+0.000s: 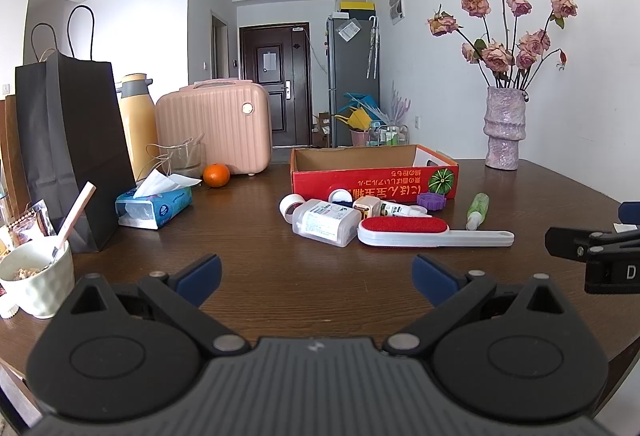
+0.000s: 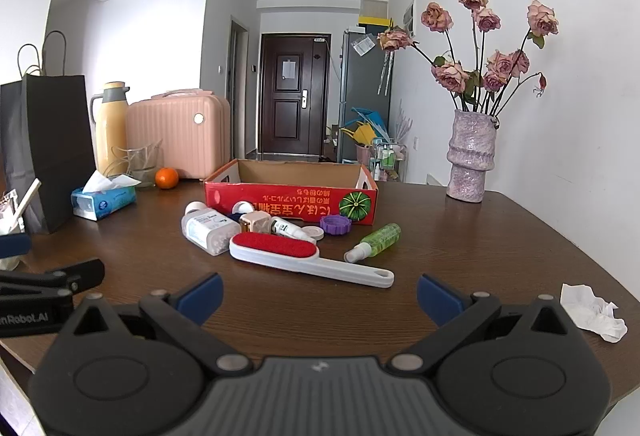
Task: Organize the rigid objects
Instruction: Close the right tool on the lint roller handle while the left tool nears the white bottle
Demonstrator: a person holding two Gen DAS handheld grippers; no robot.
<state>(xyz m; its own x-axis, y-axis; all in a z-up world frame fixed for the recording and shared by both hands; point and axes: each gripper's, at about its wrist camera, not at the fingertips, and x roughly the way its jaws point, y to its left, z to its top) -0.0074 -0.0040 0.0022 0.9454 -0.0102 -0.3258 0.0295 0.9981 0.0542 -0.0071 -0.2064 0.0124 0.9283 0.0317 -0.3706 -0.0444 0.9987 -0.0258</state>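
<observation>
nearby, a lint brush [image 2: 298,256] fronts the red box [image 2: 288,202], bottles seemingly touching.

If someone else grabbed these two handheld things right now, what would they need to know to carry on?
Left tool: open, holding nothing, hovering above the table.
Right tool: open, holding nothing, beside the left one.
Red cardboard box: at the back of the table; what shows of its inside looks empty.
In front of the box, still on the table: lint brush, clear pill bottle, green spray bottle, purple cap, and a few small bottles and lids.
Done: nothing boxed yet.
Left: probably move each item into the box; the lint brush is nearest.
</observation>
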